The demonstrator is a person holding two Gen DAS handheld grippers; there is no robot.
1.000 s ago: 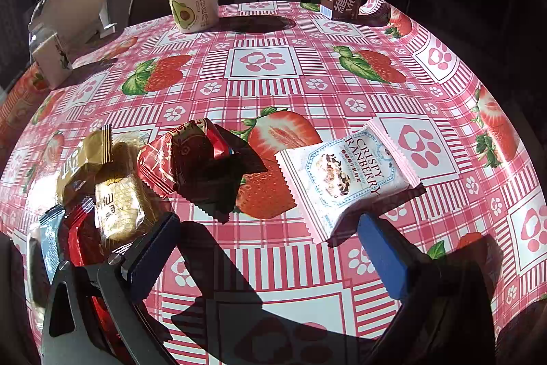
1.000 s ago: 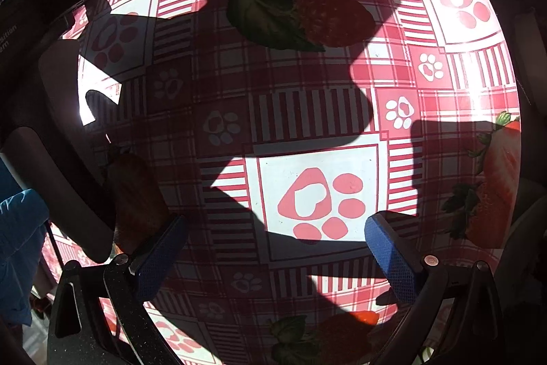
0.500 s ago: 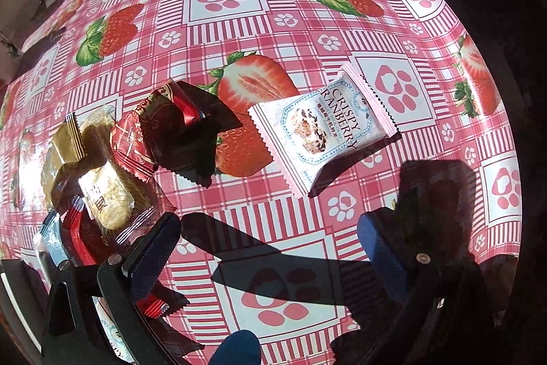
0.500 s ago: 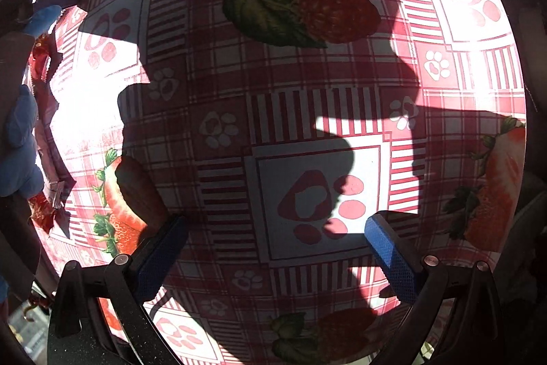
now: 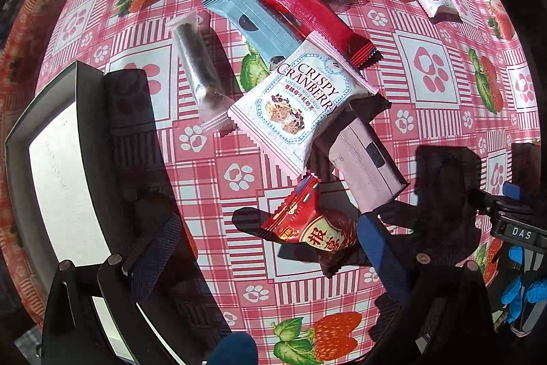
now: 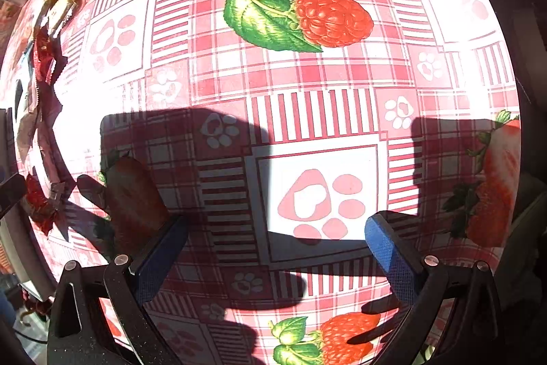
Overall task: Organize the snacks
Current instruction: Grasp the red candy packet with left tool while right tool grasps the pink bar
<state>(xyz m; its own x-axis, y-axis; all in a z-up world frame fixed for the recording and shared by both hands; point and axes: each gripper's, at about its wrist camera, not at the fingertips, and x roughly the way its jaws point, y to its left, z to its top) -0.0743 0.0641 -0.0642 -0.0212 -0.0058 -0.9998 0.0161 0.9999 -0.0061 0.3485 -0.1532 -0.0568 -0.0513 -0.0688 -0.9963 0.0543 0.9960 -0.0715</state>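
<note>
Wrapped snacks (image 5: pixel 301 98) scattered flat, overlapping, beside box (image 5: pixel 65 166)

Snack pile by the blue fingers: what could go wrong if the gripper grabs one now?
The left gripper is open over the red round snack, which lies against the pink bar, so both might get pinched. The Crispy Cranberry packet rests on other bars and could slide if they are nudged. The black box sits near the table's edge, so a bump might shift it.
</note>
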